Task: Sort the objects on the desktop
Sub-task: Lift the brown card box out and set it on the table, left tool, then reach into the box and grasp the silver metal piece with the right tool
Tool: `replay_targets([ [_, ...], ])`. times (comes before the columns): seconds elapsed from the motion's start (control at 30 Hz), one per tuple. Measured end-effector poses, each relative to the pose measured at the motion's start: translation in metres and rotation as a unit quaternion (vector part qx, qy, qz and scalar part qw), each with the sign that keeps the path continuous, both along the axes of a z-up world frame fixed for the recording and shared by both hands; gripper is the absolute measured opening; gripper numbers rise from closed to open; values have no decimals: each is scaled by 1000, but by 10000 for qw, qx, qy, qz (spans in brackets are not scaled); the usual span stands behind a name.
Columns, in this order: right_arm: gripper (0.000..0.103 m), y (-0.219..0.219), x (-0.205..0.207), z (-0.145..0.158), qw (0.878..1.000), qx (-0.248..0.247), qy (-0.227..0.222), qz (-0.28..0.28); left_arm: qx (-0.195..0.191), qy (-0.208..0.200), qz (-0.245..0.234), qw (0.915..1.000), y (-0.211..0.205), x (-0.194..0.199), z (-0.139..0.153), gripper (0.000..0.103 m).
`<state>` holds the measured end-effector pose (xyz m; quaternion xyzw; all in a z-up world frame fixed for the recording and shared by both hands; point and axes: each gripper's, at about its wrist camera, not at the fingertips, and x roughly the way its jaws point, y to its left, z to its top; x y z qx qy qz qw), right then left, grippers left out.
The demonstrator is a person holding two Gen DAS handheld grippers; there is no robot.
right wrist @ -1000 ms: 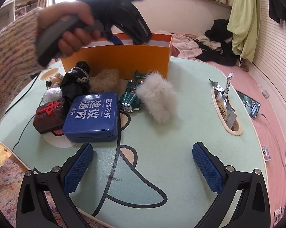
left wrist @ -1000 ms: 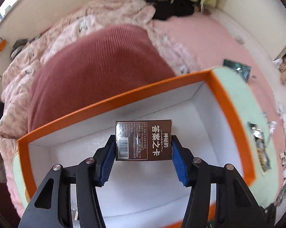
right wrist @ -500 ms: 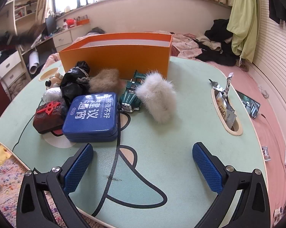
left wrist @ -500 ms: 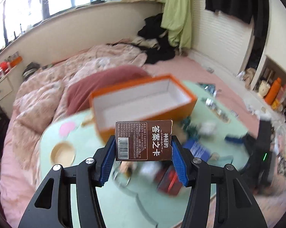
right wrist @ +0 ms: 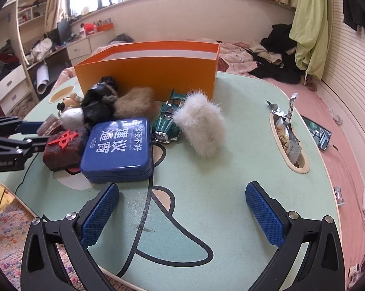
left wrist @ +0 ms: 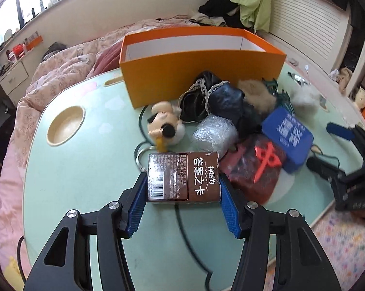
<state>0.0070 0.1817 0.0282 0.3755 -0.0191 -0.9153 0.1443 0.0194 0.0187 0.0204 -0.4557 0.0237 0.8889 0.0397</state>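
Left gripper (left wrist: 183, 194) is clamping a brown card box (left wrist: 183, 176) between its fingers, carrying it toward the orange box (left wrist: 202, 72) at twelve o'clock; right gripper (right wrist: 182, 208) is hovering wide open above the surface (right wrist: 231, 169).

From the right wrist view, bare pale-green table top (right wrist: 231, 169) lies open from 12 to 3 o'clock. At 11 o'clock a blue rectangular tin (right wrist: 118, 149) blocks the way, with a dark-red block bearing a red character (right wrist: 64, 146) beside it. Beyond, the open orange cardboard box (right wrist: 153, 70) walls off 12 o'clock.
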Motion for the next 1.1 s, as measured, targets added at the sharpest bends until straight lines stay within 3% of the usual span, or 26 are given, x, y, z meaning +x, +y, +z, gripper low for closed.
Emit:
replay_targets([
  [0.13,103,0,0,0,10000,1,0,-6,-225,202,96,9995,8,9,3,60],
  [0.23,103,0,-1,0,10000,4,-2,-12,-543,452,250,9972,8,25,4,79],
  [0.3,103,1,-1,0,10000,1,-3,-15,-712,585,332,9952,7,39,2,81],
  [0.43,103,0,-1,0,10000,12,-4,-22,-607,581,425,9956,5,53,-9,82],
  [0.57,103,1,-1,-1,10000,9,-6,-29,-624,723,341,9948,6,47,-14,103],
  [0.7,103,0,1,-1,10000,20,-5,-37,129,541,324,9979,-13,35,-22,103],
  [0.8,103,1,0,-1,10000,28,-7,-44,121,623,568,9964,-22,33,-22,103],
  [1.1,103,-2,1,1,9996,63,-197,206,127,642,556,9963,-20,30,-24,103],
])
